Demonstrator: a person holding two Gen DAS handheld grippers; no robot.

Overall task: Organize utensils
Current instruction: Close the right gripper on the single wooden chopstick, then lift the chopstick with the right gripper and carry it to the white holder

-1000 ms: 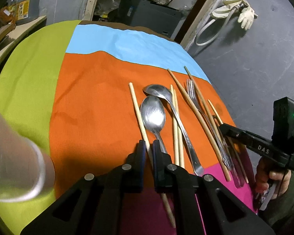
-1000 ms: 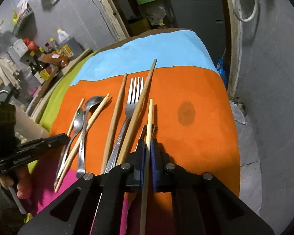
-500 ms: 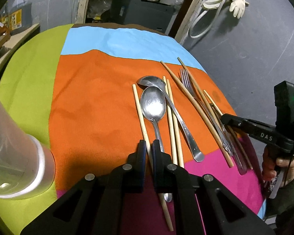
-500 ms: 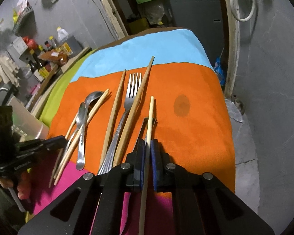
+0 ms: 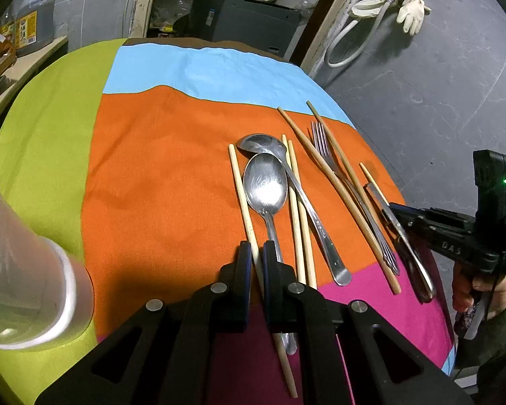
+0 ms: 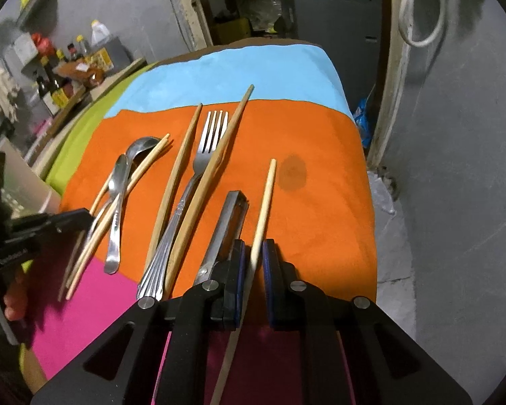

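Spoons, a fork and chopsticks lie in a row on a colourful cloth. My left gripper [image 5: 257, 257] is shut on a pale chopstick [image 5: 240, 189], next to a large spoon [image 5: 265, 185]. My right gripper [image 6: 253, 257] is shut on another pale chopstick [image 6: 265, 199] and holds it tilted above the orange cloth; it also shows in the left wrist view [image 5: 393, 212]. A fork [image 6: 209, 141] lies between two darker chopsticks [image 6: 177, 172]. A metal knife-like utensil [image 6: 224, 226] lies just left of my right gripper.
A translucent cup [image 5: 27, 287] stands at the near left on the green cloth [image 5: 44, 118]. The table's right edge [image 6: 367, 185] drops to a grey floor. Bottles [image 6: 55, 84] stand on a shelf at the back left.
Both grippers have pulled back and up a little with their chopsticks. The right chopstick has lifted and tilted, which uncovers the metal utensil under it.
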